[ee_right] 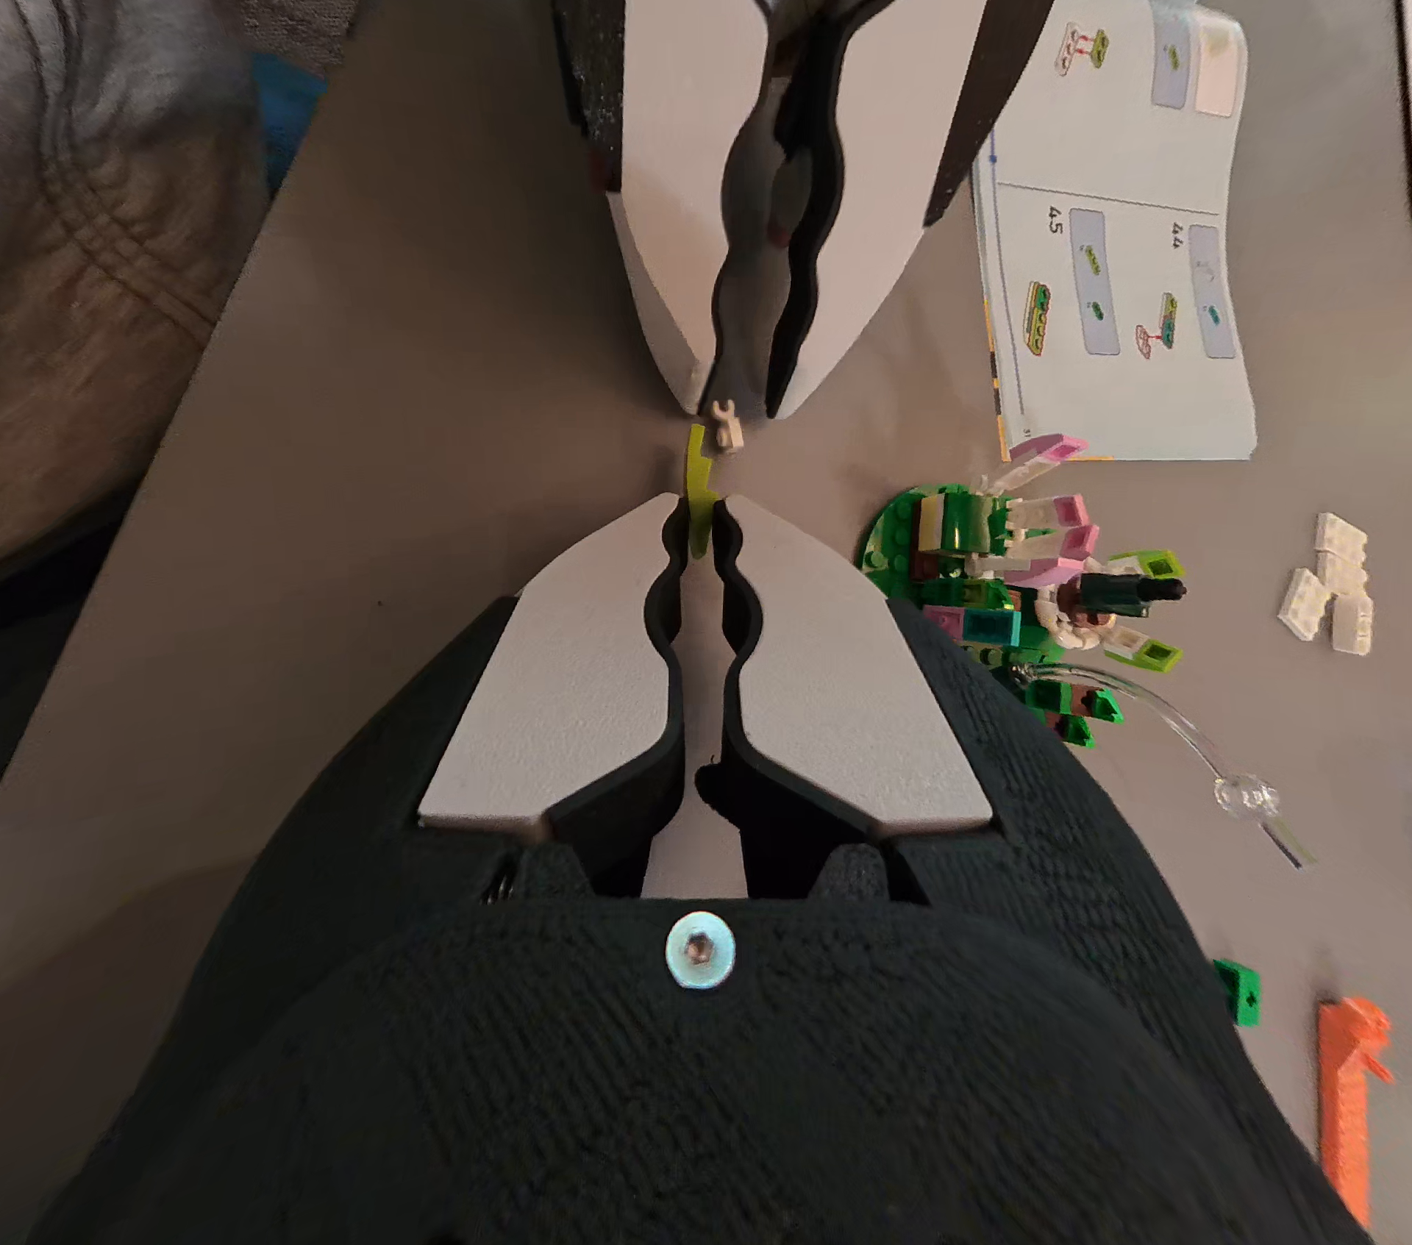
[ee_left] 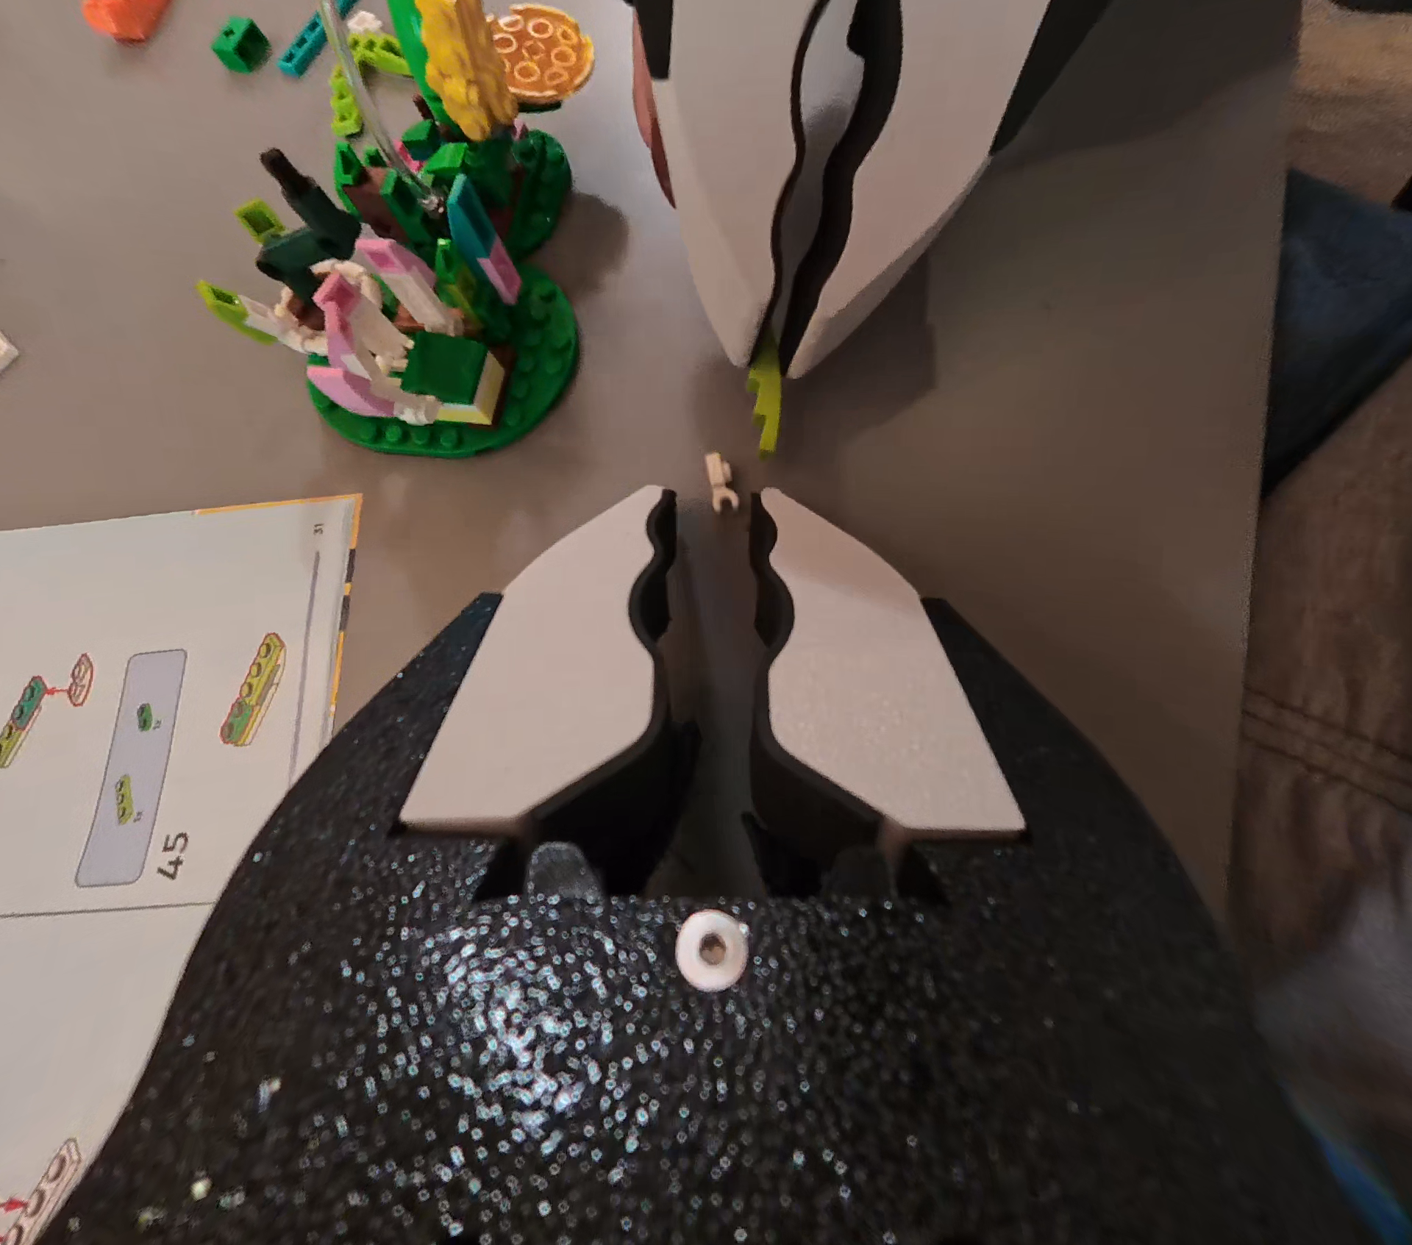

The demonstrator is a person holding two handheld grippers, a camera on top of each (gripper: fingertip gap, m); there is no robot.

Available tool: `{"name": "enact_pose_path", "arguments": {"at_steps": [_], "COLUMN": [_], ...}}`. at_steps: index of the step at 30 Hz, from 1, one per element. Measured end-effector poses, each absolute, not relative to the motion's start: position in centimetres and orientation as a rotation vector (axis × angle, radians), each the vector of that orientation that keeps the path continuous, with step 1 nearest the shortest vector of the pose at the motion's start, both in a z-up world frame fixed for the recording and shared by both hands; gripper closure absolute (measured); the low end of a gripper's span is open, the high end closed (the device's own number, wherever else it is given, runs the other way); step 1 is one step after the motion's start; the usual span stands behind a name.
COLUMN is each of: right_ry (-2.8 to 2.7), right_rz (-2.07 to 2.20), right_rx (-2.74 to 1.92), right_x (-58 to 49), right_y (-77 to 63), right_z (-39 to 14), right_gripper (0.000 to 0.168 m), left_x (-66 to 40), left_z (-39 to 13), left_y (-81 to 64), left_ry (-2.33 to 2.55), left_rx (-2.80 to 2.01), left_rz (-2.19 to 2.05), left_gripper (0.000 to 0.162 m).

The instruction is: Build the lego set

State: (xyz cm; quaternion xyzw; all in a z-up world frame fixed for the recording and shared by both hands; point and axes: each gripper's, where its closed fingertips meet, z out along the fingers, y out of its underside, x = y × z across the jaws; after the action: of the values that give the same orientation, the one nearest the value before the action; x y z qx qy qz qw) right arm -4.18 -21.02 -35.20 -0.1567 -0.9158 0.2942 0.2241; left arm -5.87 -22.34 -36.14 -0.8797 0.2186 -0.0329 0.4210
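A bare strip of grey table (ee_left: 993,444) is left open at the right of the left wrist view. Passage at centre left is blocked by the flower model (ee_left: 428,291), at lower left by the instruction booklet (ee_left: 153,673), and at upper left by scattered loose bricks (ee_left: 252,39).

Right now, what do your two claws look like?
Both look alike. The left claw has two pale grey fingers shaped like pointed petals, each lined with a wavy black pad along its inner edge. They sit in a rough, speckled black body with a round silver screw in the middle. The right claw matches, though its black body looks ribbed with fine lines.
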Motion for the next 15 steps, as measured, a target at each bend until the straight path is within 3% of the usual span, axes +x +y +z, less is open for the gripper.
{"name": "enact_pose_path", "arguments": {"at_steps": [15], "right_ry": [-2.582], "right_rz": [0.812], "right_rx": [-0.369], "right_x": [-4.44], "right_y": [-20.99], "right_z": [-36.11], "right_gripper": [0.163], "left_x": [-5.52], "left_z": [-36.35], "left_y": [-22.42], "left_ry": [0.558], "left_rx": [-2.222], "left_rz": [-0.152], "left_gripper": [0.157]}}
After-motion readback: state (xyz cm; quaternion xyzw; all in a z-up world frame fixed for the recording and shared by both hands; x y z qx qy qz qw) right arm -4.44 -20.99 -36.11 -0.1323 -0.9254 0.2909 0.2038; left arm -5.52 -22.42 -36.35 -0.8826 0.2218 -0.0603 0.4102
